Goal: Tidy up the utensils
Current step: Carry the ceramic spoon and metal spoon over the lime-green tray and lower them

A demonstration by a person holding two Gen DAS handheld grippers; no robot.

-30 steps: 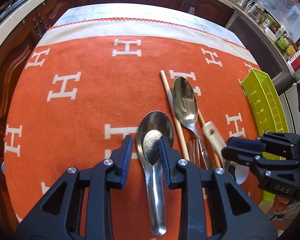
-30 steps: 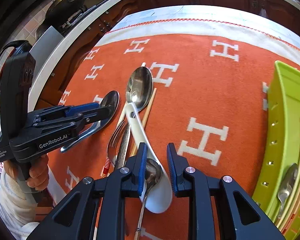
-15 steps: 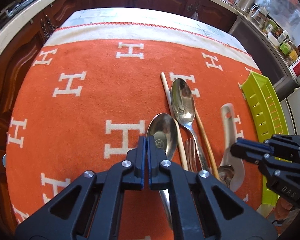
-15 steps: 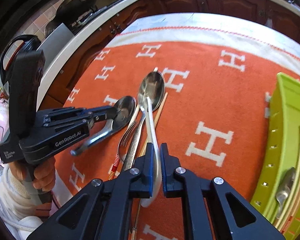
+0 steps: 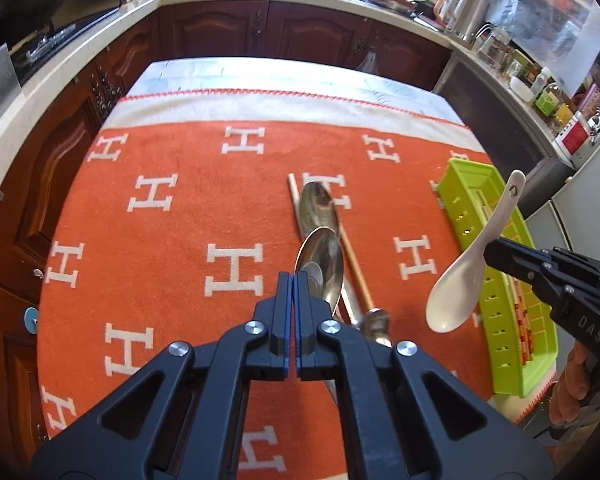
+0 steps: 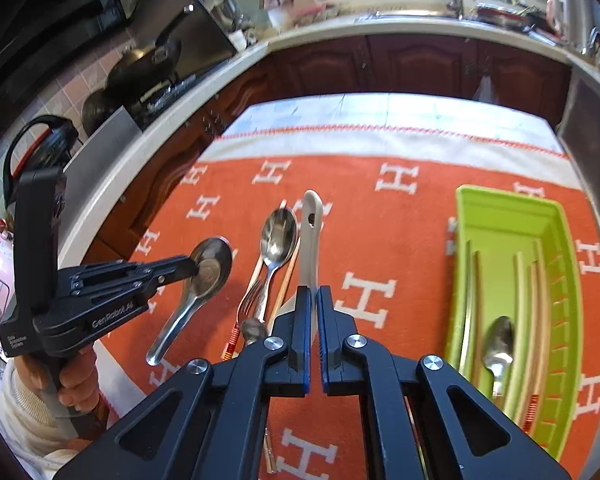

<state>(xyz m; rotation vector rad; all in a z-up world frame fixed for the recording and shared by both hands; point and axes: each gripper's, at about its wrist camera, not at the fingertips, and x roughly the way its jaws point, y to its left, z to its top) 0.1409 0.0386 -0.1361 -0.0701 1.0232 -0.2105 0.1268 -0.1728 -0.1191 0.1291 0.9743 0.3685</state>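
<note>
The left gripper (image 5: 293, 280) pinches a shiny round metal spoon (image 6: 204, 276) — up off the fuzzy orange cloth (image 5: 172, 264). The right gripper (image 6: 313, 294) squeezes a smooth white spoon (image 5: 466, 268) beside the green plastic tray (image 6: 500, 216).

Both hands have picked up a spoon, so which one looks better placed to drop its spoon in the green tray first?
Probably the right gripper: its white ceramic spoon hangs next to the green tray. The left gripper, holding a metal spoon, is farther away.
</note>
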